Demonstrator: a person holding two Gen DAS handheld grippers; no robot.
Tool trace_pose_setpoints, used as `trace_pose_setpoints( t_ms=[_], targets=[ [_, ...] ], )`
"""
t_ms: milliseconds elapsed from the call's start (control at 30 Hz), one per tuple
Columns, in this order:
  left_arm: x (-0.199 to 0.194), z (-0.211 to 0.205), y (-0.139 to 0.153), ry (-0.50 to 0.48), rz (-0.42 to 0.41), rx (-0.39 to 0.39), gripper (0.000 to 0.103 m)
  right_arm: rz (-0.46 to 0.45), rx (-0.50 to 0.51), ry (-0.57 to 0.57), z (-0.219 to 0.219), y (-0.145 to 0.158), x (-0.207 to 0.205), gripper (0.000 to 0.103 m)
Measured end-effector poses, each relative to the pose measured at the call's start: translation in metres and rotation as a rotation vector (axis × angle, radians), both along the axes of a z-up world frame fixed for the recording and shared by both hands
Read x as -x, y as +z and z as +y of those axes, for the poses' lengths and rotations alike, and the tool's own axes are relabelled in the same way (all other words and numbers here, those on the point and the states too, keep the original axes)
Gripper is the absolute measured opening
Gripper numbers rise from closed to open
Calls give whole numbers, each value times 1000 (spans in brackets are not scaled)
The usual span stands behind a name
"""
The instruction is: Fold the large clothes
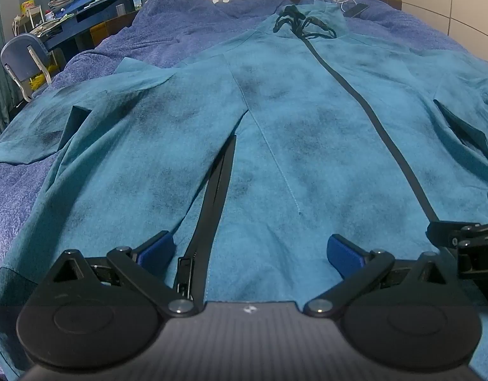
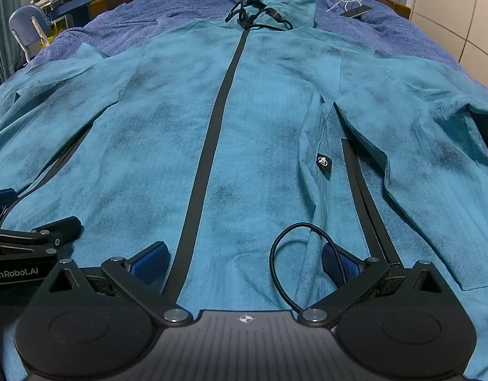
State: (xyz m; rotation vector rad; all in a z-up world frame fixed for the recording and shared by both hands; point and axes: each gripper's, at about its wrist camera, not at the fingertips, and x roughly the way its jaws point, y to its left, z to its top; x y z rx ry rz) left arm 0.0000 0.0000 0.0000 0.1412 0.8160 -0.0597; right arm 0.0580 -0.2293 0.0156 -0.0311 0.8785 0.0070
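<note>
From the left wrist, the teal jacket (image 1: 291, 133) lies spread flat and face up on the blue blanket (image 1: 167, 28), hood at 12 o'clock and one sleeve out at 9 o'clock — no fold is made yet. The left gripper (image 1: 249, 250) stands wide apart above the hem, holding nothing.

From the right wrist, the front zipper (image 2: 218, 120) runs straight toward 12 o'clock and the other sleeve reaches to 3 o'clock. The right gripper (image 2: 244, 255) is also spread apart and empty — I judge all folding is left.
</note>
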Motion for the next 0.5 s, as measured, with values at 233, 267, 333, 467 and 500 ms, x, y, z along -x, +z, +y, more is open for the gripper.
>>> trace_pose_setpoints(
  t_ms=[233,267,333,467,500],
  targets=[
    [0,-1,0,-6,-2,-12,103,14,-4,8,-2,3,-3,103],
    [-1,-1,0,-10,-1,-16,103,18,-5,15,-4,5,-4,103],
    [-3,0,2,-18,11,-18,103,20,-15,10,-6,9,-5,103],
    [-9,2,4,-33,39,-10,103,-47,-45,-51,-24,31,-9,102],
    [-10,0,4,-37,41,-13,103,-71,-69,-81,-37,40,-11,102]
  ],
)
